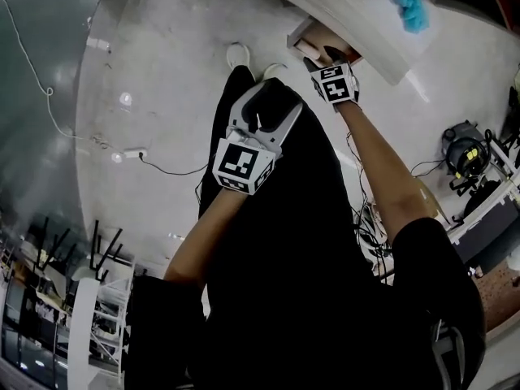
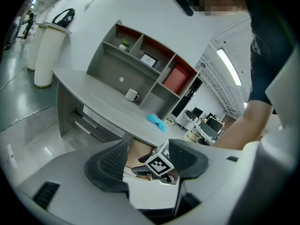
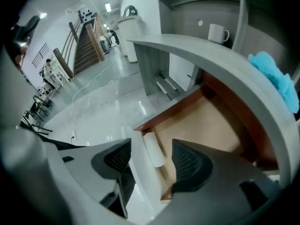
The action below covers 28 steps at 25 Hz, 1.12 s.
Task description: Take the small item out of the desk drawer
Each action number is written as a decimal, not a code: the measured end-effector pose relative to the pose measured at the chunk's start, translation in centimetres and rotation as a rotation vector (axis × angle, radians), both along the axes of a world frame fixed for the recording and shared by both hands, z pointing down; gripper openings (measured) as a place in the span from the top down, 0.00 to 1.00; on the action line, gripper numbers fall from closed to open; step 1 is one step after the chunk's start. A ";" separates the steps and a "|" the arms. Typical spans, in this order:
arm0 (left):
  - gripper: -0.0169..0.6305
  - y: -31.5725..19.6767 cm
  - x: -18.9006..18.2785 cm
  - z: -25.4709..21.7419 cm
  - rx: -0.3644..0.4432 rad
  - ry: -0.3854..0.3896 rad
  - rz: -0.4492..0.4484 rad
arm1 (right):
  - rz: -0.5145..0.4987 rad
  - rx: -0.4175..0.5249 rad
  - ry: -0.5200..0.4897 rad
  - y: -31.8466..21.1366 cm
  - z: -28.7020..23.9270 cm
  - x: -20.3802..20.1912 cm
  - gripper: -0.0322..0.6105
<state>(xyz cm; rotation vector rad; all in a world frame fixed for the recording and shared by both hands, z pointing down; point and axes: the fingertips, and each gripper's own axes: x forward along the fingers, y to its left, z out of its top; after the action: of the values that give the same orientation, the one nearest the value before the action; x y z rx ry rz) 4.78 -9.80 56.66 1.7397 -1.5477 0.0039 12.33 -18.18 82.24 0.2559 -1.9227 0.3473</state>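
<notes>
The desk drawer (image 3: 206, 125) stands pulled open, with a bare wood-coloured bottom. A small white oblong item (image 3: 153, 149) lies inside it against the drawer's front wall. My right gripper (image 3: 152, 161) points steeply down over that item, its jaws open on either side and not touching it. In the head view the right gripper (image 1: 329, 55) reaches into the drawer (image 1: 305, 39) under the desk edge. My left gripper (image 1: 264, 108) hangs lower in the frame, in front of the person's legs, away from the drawer. The left gripper (image 2: 149, 165) is open and empty; past it shows the right gripper's marker cube.
On the grey desk top (image 2: 93, 95) sit a white mug (image 2: 132, 95) and a blue cloth (image 2: 157, 121), with a shelf unit (image 2: 145, 60) behind. Closed drawers (image 2: 84, 123) lie under the desk's left part. A white cylinder (image 2: 47, 55) stands beside it. A cable (image 1: 162, 167) crosses the floor.
</notes>
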 end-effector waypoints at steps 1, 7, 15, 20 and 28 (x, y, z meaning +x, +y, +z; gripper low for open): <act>0.58 0.2 -0.1 0.5 -0.004 0.007 -0.008 | -0.011 0.002 0.007 0.1 0.6 -0.1 0.53; 0.58 1.3 -0.3 2.3 -0.013 0.031 -0.037 | -0.074 -0.015 0.051 0.9 3.8 -0.1 0.53; 0.58 1.4 -4.3 4.1 -0.005 0.006 -0.071 | -0.122 0.002 0.147 1.1 7.1 -0.4 0.69; 0.58 1.8 -5.6 4.9 -0.015 -0.006 -0.103 | -0.168 0.003 0.150 1.3 7.9 -0.6 0.76; 0.58 3.3 -6.1 5.8 -0.041 -0.004 -0.138 | -0.218 -0.087 0.174 2.0 8.4 -1.1 0.80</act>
<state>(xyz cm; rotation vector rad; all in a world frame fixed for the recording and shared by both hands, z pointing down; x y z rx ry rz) -1.29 -6.55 62.45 1.5991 -1.6569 -0.0300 11.26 -16.22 90.62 0.0171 -1.7402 0.2533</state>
